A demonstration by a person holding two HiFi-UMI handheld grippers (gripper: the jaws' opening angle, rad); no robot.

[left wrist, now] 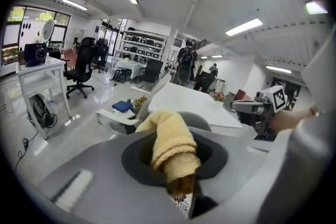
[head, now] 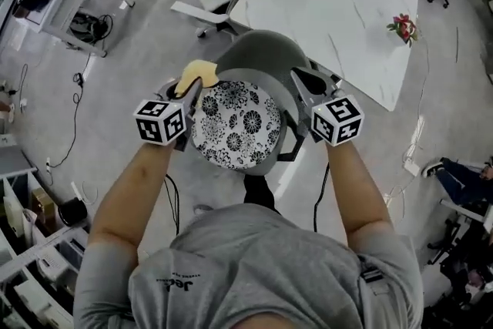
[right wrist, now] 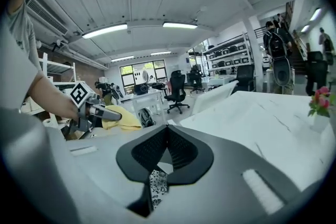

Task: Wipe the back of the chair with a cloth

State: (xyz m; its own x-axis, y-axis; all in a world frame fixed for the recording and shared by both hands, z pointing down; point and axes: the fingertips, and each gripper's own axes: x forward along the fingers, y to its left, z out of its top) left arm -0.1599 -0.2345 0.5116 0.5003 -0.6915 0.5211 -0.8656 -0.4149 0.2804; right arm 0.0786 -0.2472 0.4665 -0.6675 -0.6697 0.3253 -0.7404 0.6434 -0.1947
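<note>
Cloth (head: 198,75), yellow, folded thick, pinched in left hand-held gripper (head: 187,92). Jaws clamped on it, folds bulging up past tips. Cloth right at left end of grey chair back (head: 262,50), level with top rim; contact with rim unclear. Right hand-held gripper (head: 299,79) over at right end of chair back, jaws pressed together, nothing between them. Floral seat (head: 235,123) below, between both grippers. White marble surface (head: 323,4) just beyond chair, red flowers (head: 402,27) near its right corner.

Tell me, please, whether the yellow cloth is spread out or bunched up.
Bunched up: the cloth hangs in folds, pinched by the left gripper.
</note>
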